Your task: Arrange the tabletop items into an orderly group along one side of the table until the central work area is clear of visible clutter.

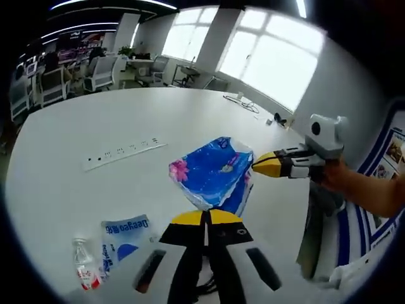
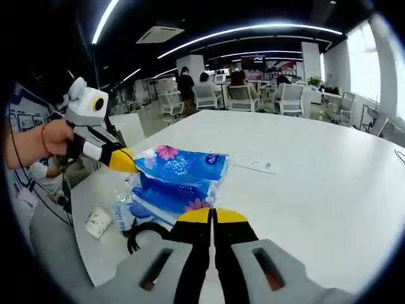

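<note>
Currently mid-tidy: both grippers meet at a blue tissue pack (image 1: 214, 172), which sits near the table's (image 1: 76, 126) edge, by the person's side.

Left gripper (image 1: 205, 217): jaws pressed together, yellow tips touching, nothing between them; tips sit at the pack's near edge. Right gripper (image 2: 212, 216): jaws likewise closed and empty, tips just at the pack's near side. In each view the other gripper's yellow tip meets the pack's end; whether either pinches the wrapper I cannot tell at this angle.

Step in hand, as I judge it: nudging or squeezing the pack toward the side group. Next move calls for a steady two-sided push, or an opened jaw to pinch the film.

Materials:
- Pack: soft, glossy plastic wrap, crinkled, blue with pink flower print; will deform.
- White power strip (image 1: 124, 154): rigid, long, flat, lying out toward the centre, well apart from the pack.
- Small clear water bottle (image 1: 84, 265), red label, near edge.
- Flat blue-and-white wipes pouch (image 1: 128, 237) just beside it.
- Crumpled paper cup (image 2: 99, 221) and a black cable (image 2: 140, 235) by the pack.
</note>
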